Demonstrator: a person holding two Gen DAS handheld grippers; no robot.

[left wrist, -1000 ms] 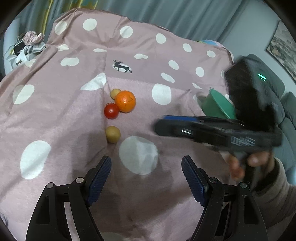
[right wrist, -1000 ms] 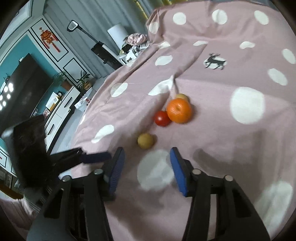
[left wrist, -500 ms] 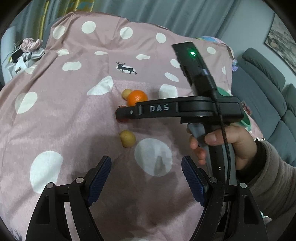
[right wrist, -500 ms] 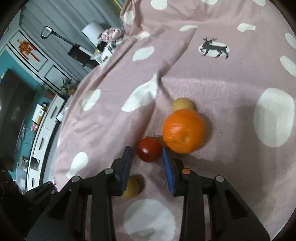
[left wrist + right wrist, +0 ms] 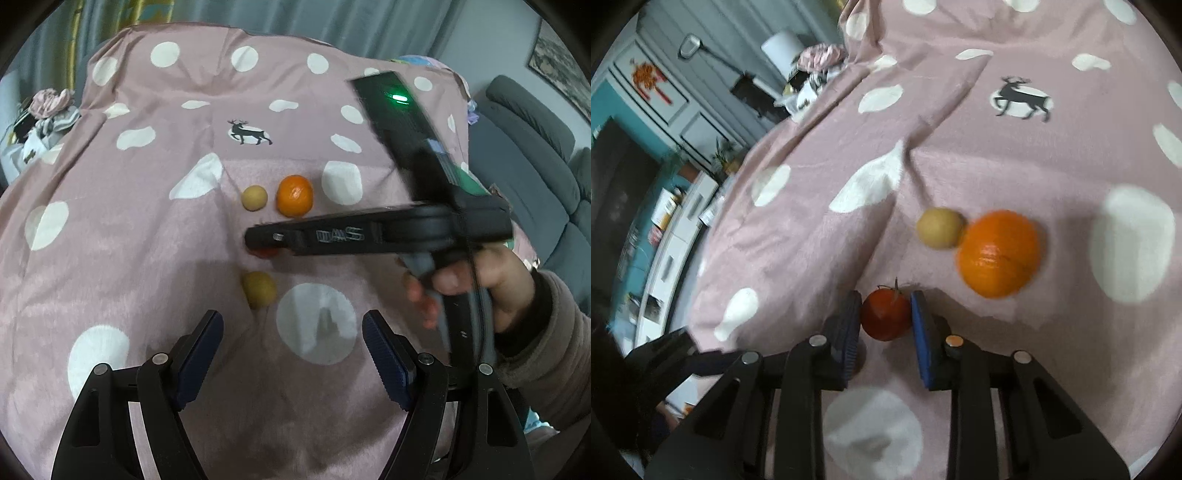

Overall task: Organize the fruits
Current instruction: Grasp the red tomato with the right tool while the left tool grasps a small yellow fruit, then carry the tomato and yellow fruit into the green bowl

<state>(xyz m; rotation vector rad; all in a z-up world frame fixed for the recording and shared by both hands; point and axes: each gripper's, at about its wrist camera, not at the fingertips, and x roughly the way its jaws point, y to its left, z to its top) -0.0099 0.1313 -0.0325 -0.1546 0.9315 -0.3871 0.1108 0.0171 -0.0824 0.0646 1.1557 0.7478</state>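
Right tongs [image 5: 885, 321] clamp the tomato [image 5: 885, 315] near the orange [image 5: 999, 253].

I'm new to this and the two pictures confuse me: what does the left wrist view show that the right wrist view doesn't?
Only the left wrist view: a second yellow fruit near its own open left gripper, the person's hand holding the other tool, a grey sofa.

Only the right wrist view: the right gripper with its jaws pressed on the tomato, plus a white cabinet and a lamp beyond the blanket.

Both: the blanket, its deer print, the orange and the yellow fruit beside it.
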